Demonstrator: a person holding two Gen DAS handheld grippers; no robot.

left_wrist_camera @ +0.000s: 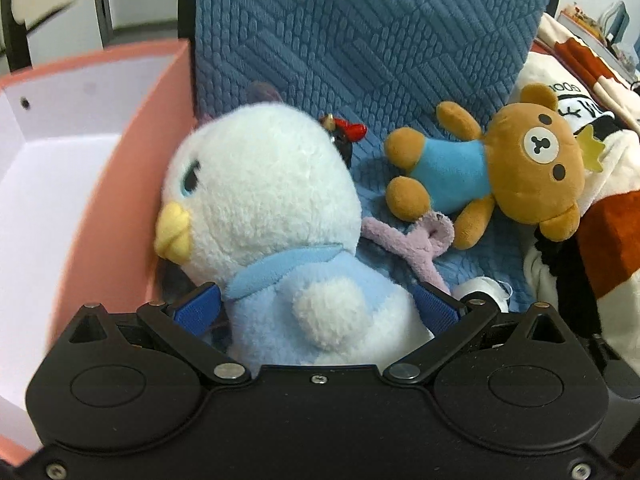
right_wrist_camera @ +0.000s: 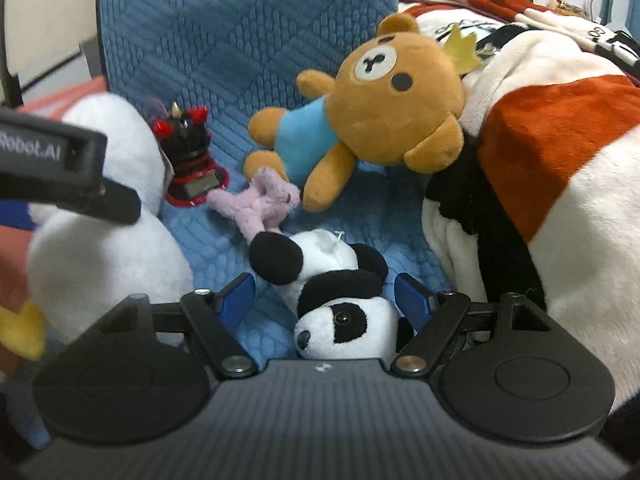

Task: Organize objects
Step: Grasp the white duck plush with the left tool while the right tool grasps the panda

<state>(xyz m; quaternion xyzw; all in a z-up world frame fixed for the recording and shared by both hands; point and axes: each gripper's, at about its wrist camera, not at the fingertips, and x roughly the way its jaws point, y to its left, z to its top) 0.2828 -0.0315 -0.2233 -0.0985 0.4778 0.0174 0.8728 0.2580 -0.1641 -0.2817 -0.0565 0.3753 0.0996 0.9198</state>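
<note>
My left gripper (left_wrist_camera: 318, 306) is shut on a white and light-blue bird plush (left_wrist_camera: 272, 216), held beside the pink box (left_wrist_camera: 132, 184); the plush also shows in the right wrist view (right_wrist_camera: 100, 248). My right gripper (right_wrist_camera: 324, 298) is open, its blue pads on either side of a small panda plush (right_wrist_camera: 332, 292) lying on the blue quilted mat (right_wrist_camera: 224, 40). A brown bear plush in a blue shirt (right_wrist_camera: 360, 120) lies farther back; it also shows in the left wrist view (left_wrist_camera: 500, 168). A small purple plush (right_wrist_camera: 260, 200) lies between bear and panda.
A black and red spiky figure (right_wrist_camera: 188, 152) stands on the mat behind the bird plush. A white, orange and black blanket (right_wrist_camera: 560, 160) is heaped on the right. The pink box has a white interior (left_wrist_camera: 48, 200) with open room.
</note>
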